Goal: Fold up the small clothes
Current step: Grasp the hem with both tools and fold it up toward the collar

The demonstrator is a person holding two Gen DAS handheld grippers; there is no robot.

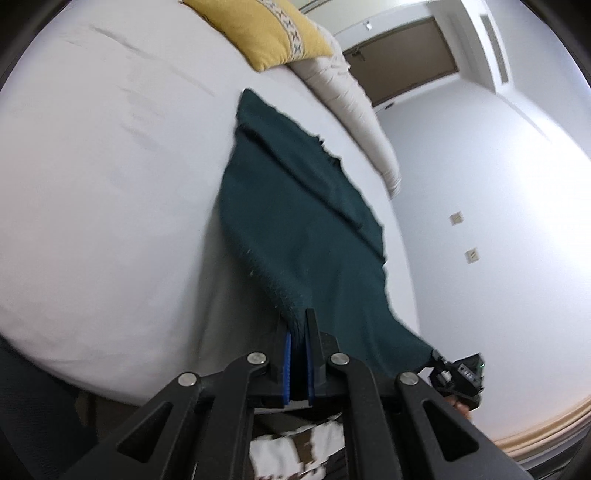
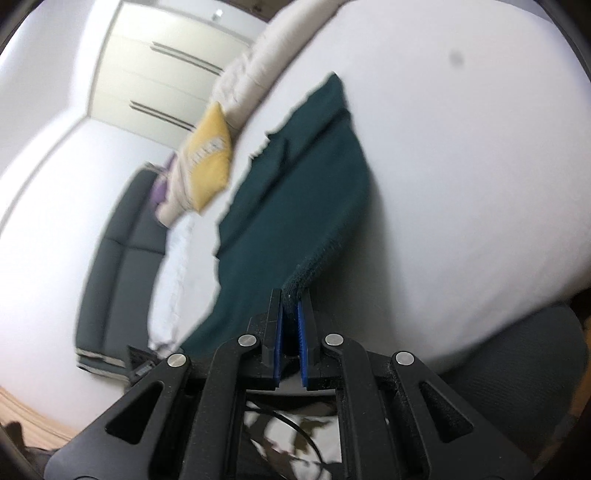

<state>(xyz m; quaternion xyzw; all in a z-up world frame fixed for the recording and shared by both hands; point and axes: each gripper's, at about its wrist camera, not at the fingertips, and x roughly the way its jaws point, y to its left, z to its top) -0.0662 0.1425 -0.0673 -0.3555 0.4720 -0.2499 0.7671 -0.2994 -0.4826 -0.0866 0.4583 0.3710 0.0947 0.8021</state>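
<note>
A dark teal garment [image 1: 295, 206] lies stretched over the white bed [image 1: 103, 177], its far end resting on the sheet. My left gripper [image 1: 300, 325] is shut on its near hem corner. My right gripper [image 2: 290, 299] is shut on the other near corner of the same garment [image 2: 295, 192]. The right gripper also shows in the left wrist view [image 1: 458, 373], holding the cloth's lower right corner. The near edge is lifted off the bed [image 2: 461, 166] between both grippers.
A yellow cushion [image 1: 262, 29] and a rolled beige duvet [image 1: 351, 96] lie at the bed's far side. A dark grey sofa [image 2: 122, 251] and a white wardrobe [image 2: 166, 70] stand by the wall. A white wall with sockets [image 1: 465, 236] is to the right.
</note>
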